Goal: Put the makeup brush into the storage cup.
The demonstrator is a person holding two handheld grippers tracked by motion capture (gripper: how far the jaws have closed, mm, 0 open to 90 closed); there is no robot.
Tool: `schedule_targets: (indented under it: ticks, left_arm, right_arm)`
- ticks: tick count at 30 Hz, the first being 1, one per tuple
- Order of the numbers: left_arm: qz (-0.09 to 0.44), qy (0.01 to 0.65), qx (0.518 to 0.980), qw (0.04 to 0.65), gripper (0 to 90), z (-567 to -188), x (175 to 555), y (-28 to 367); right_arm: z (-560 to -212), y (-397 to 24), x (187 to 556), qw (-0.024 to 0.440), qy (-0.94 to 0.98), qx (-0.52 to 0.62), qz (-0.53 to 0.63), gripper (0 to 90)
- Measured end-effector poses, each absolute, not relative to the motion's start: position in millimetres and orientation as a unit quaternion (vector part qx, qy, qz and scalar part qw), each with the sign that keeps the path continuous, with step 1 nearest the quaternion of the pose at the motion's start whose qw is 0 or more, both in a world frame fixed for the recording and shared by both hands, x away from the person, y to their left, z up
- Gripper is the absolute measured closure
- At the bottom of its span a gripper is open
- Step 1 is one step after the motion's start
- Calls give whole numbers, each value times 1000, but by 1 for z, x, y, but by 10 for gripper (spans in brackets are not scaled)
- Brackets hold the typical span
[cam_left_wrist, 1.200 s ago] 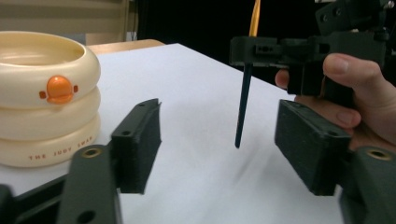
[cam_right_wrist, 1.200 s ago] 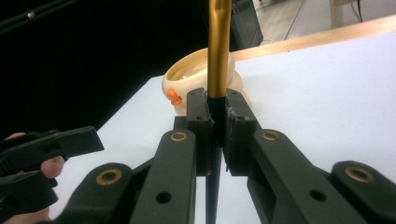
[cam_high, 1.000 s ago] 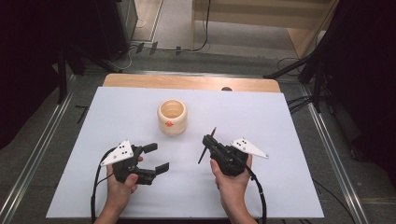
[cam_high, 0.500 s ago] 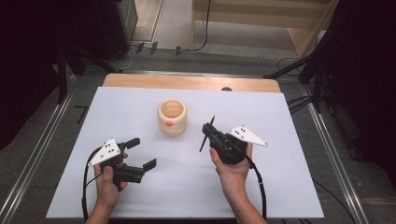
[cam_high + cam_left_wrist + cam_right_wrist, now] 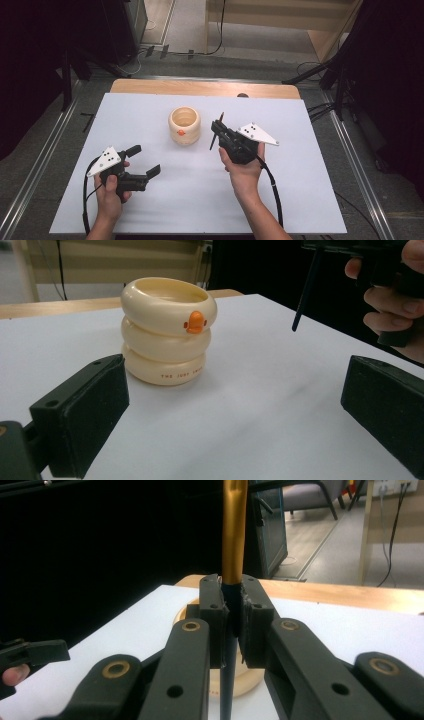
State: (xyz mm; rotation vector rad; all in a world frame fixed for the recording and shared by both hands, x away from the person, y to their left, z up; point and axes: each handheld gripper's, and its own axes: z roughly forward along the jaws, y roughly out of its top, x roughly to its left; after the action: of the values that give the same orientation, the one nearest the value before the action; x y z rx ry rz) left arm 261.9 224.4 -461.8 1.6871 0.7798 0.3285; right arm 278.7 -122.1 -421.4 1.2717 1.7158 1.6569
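Compared with a second ago, my left gripper (image 5: 146, 160) has drawn back toward the near-left corner of the white sheet (image 5: 150, 115), and my right gripper (image 5: 218, 131) has moved farther up the table, closer to the cup (image 5: 184, 125). The left jaws stand spread with nothing between them; in the left gripper view the cup (image 5: 168, 330) stands beyond their gap. The right jaws are pressed onto a thin pen (image 5: 233, 540), black below and gold above, which stands nearly upright just right of the cup. The cup, cream, ringed and marked with an orange beak, sits upright on the sheet's far centre, apart from both grippers. The sheet covers a wooden tabletop (image 5: 200, 88), bare along the far edge. Beyond lie a grey floor (image 5: 190, 25) with cables (image 5: 210, 50), dark curtains on both sides, and metal rails (image 5: 45, 160).
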Motion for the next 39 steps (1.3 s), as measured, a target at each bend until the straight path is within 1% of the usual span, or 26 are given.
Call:
schedule_targets:
  ticks: [11,23,24,25,39]
  left_arm:
    - [155,339,727,577,0,-463,264,227]
    - [158,338,729,574,0,-464,264,228]
    - [161,339,729,573,35,-464,264,228]
    - [163,341,728,572,44,-464,264,228]
    - [162,343,725,574,45,-464,264,229]
  right_arm:
    - [-417,-117,296,230,623,444,601,838]
    - [-410,-109,309,246,627,422,608,838]
    - [-408,-108,309,246,627,421,608,838]
    - [-406,-106,311,248,627,417,609,838]
    - [-398,-98,326,250,625,412,614,838]
